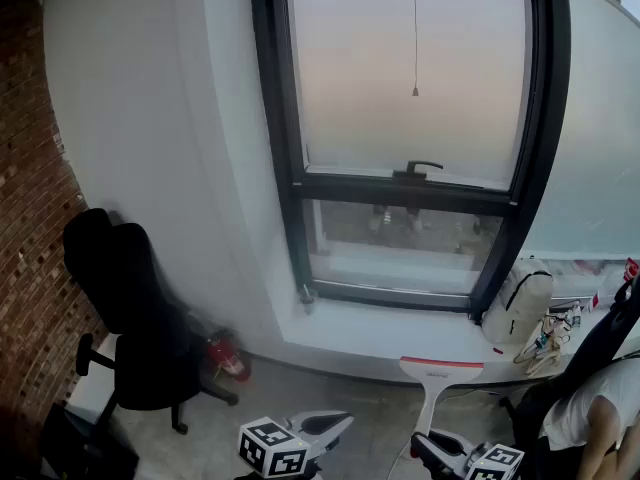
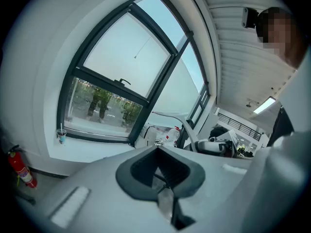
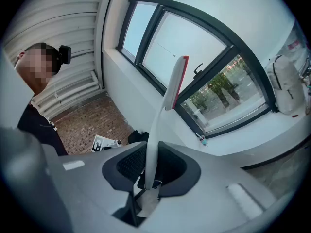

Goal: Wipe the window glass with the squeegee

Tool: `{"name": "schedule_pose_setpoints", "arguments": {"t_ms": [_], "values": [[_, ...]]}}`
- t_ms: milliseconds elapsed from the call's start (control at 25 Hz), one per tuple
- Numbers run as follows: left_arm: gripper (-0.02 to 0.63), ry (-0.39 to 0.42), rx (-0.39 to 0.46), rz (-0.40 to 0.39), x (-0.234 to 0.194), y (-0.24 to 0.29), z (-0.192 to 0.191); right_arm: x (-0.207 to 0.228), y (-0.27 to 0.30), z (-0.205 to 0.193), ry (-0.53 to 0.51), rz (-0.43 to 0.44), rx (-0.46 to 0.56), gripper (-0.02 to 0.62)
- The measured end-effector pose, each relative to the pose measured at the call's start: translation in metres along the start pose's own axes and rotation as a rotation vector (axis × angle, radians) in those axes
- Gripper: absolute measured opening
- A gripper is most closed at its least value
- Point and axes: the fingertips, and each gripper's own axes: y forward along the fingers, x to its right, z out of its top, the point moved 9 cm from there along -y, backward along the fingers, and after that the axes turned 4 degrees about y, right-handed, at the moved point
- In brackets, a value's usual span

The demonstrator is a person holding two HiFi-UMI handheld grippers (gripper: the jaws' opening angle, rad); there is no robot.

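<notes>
White squeegee is pointing straight out from the right gripper clamping its handle, blade aiming at window glass well ahead; left gripper is idling closed, empty.

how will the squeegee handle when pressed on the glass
Probably light: the squeegee is slim white plastic. Gripped low on its handle by the right gripper, the wide head may twist under pressure. The handle looks stiff; the red-edged blade likely flexes.
</notes>
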Motion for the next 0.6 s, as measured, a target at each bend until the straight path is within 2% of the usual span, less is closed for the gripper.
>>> {"name": "schedule_pose_setpoints", "arguments": {"t_ms": [400, 600], "values": [[0.001, -0.003, 0.008, 0.011, -0.0005, -0.0053, -0.0035, 0.0016, 0.0024, -0.0026, -0.007, -0.005, -0.016, 0.097], [0.001, -0.009, 0.012, 0.018, -0.0008, -0.0075, -0.0048, -0.0025, 0.0035, -0.0011, 0.037, 0.058, 0.002, 0.098]]}}
